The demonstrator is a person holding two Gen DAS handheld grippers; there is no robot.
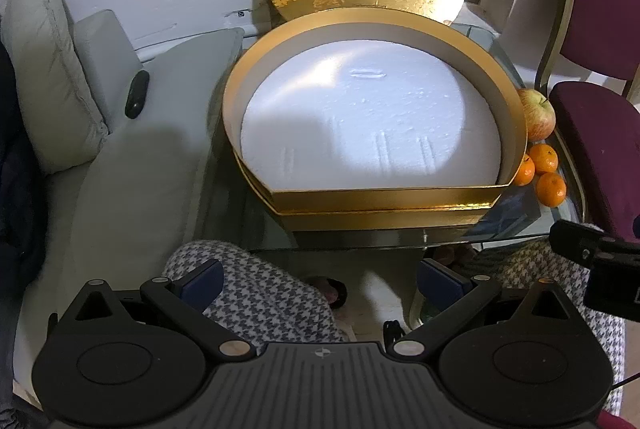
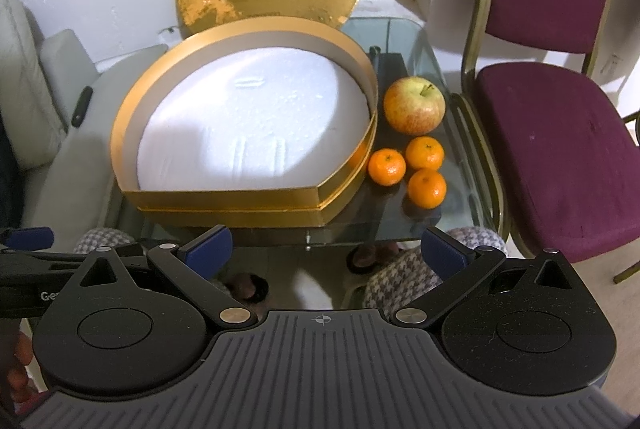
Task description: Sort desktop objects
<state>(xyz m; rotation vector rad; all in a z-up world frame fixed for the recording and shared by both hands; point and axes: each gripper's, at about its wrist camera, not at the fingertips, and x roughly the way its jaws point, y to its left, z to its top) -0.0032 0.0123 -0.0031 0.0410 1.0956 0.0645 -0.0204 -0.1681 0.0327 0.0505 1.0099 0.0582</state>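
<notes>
Fruit fully visible only in right view: apple (image 2: 414,104), three oranges (image 2: 426,188) right of box (image 2: 244,203) on counter (image 2: 404,33), beyond both wide-open, empty grippers (image 1: 320,279) (image 2: 325,249).

Open left gripper (image 1: 320,283), gold box (image 1: 384,195), apple (image 1: 538,113), three mandarins (image 1: 544,169)

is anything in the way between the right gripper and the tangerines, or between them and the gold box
Nothing visible blocks the open right gripper from the three tangerines; only bare glass table lies between. The gold box sits right beside them, so its raised wall is the only thing to lift over.
</notes>
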